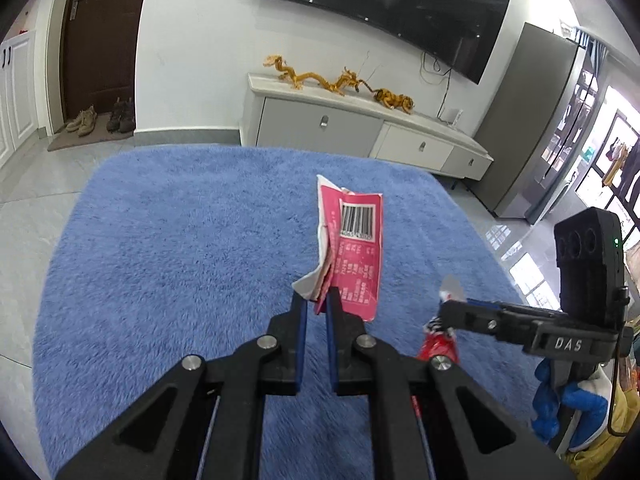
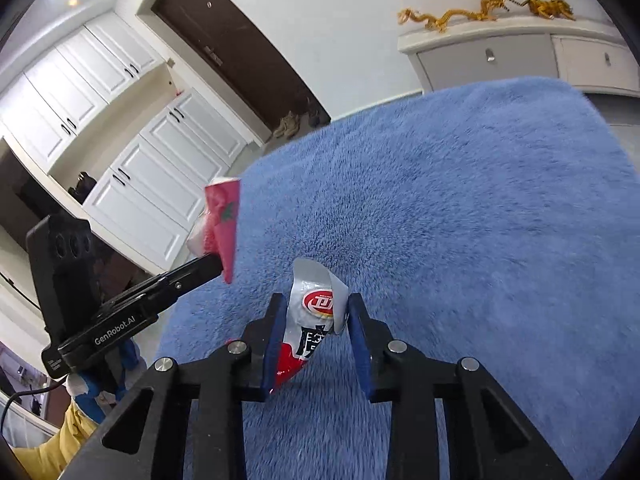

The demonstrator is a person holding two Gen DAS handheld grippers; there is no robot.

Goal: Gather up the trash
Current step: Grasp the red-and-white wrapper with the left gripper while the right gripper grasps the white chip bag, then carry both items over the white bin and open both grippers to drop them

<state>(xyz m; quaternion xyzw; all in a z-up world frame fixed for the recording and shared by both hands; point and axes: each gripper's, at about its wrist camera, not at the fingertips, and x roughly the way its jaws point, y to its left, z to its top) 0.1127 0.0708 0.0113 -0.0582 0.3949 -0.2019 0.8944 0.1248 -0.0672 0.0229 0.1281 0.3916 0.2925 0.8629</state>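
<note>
My left gripper [image 1: 317, 300] is shut on the lower corner of a pink wrapper [image 1: 358, 248] with a barcode and holds it upright above the blue rug [image 1: 180, 260]. My right gripper [image 2: 318, 312] is shut on a silver and red snack wrapper [image 2: 314, 320], pinched between its blue pads. In the left wrist view the right gripper [image 1: 444, 312] comes in from the right with that red wrapper [image 1: 438, 346] hanging under its tip. In the right wrist view the left gripper [image 2: 218, 266] enters from the left with the pink wrapper [image 2: 224, 220].
The blue shaggy rug [image 2: 460, 220] covers the surface below both grippers. A white TV cabinet [image 1: 360, 128] with golden dragon figures [image 1: 340, 80] stands beyond it, under a wall TV [image 1: 380, 8]. A dark door [image 1: 100, 40], shoes [image 1: 100, 120] and white cupboards [image 2: 120, 140] are at the left.
</note>
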